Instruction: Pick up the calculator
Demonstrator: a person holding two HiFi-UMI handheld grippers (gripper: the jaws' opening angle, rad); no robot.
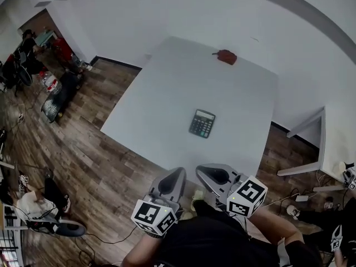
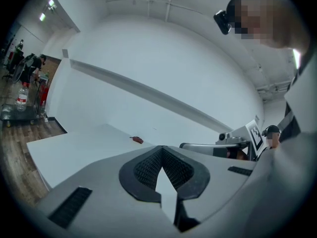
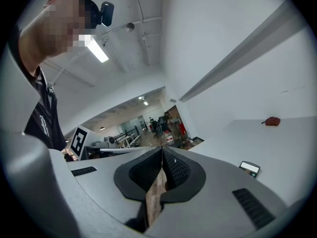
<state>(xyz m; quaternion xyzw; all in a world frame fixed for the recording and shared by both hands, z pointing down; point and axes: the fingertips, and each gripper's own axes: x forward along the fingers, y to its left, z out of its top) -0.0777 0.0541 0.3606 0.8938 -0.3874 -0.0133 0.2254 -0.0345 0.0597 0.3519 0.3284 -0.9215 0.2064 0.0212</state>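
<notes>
A dark calculator point(image 1: 202, 123) with a green-tinted display lies flat near the middle of the white table point(image 1: 161, 88). The right gripper view shows it small at the lower right, calculator point(image 3: 249, 168). Both grippers hover side by side off the table's near edge, short of the calculator. My left gripper point(image 1: 178, 174) has its pads together with nothing between them, and the left gripper point(image 2: 161, 150) points across the table point(image 2: 69, 152). My right gripper point(image 1: 202, 170) is also shut and empty; the right gripper point(image 3: 162, 150) points toward the room's left side.
A small red object point(image 1: 226, 56) lies at the table's far edge, also visible as the red object point(image 2: 137, 140). A second white table point(image 1: 334, 143) stands to the right. Wooden floor with cables, bags and seated people point(image 1: 33, 204) lies to the left.
</notes>
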